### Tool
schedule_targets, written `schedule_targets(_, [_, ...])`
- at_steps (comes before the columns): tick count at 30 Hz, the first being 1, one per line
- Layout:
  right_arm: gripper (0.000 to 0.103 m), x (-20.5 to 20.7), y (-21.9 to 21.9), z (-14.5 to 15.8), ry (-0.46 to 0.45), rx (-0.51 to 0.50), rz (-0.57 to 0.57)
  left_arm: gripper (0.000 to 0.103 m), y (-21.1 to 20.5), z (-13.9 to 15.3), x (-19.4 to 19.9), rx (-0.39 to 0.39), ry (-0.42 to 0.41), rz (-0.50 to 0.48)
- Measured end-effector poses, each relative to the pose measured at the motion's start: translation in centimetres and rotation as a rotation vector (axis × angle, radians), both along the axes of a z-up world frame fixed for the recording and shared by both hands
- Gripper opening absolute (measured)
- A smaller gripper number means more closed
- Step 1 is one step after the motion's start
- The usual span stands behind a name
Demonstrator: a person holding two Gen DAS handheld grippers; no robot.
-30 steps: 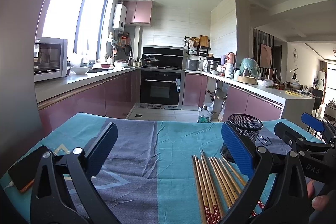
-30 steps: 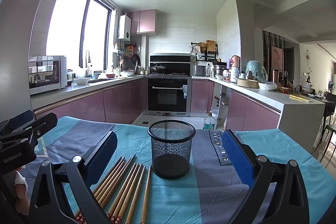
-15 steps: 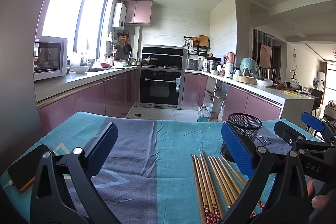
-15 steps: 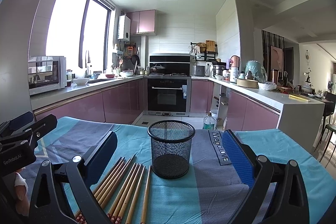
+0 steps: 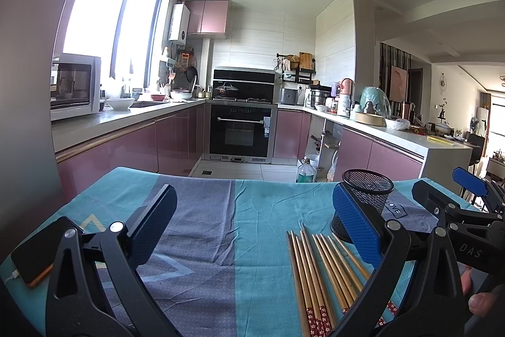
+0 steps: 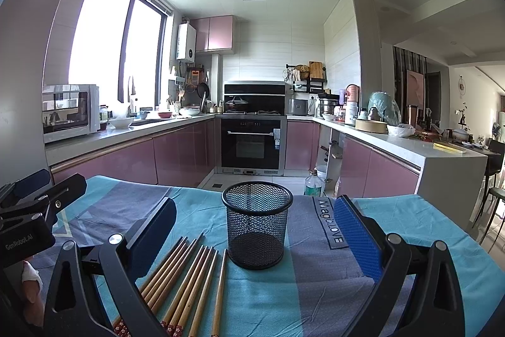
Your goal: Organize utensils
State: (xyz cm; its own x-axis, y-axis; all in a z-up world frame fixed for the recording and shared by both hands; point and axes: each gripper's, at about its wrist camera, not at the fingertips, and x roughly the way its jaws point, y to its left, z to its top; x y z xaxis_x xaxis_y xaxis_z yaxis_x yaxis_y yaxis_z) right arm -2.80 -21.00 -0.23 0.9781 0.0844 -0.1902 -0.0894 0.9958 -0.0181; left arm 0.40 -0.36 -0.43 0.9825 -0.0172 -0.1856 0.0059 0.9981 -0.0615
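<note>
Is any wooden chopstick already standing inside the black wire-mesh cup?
No: the black wire-mesh cup is empty, and the wooden chopsticks lie flat beside it.

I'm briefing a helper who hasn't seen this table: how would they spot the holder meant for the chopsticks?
Start at the teal and grey tablecloth in front of the kitchen. Just beyond the row of chopsticks stands the mesh cup, upright and empty. It is the only black wire container on the cloth.

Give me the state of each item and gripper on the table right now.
mesh cup: upright, empty.
chopsticks: lying flat on the cloth beside the cup, none inside.
left gripper: jaws open, holding nothing.
right gripper: jaws open, holding nothing.
phone: lying flat, screen dark, cable attached.
</note>
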Motion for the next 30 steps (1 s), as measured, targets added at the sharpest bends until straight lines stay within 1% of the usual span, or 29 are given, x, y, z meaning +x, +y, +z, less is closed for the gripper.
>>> schedule_targets(20, [0.097, 0.03, 0.05, -0.03, -0.001, 0.003, 0.0, 0.097, -0.1, -0.24, 0.03, 0.0, 0.004, -0.002])
schedule_targets(30, [0.097, 0.39, -0.08, -0.19, 0.011, 0.004, 0.001, 0.097, 0.02, -0.38, 0.19, 0.001, 0.021, -0.005])
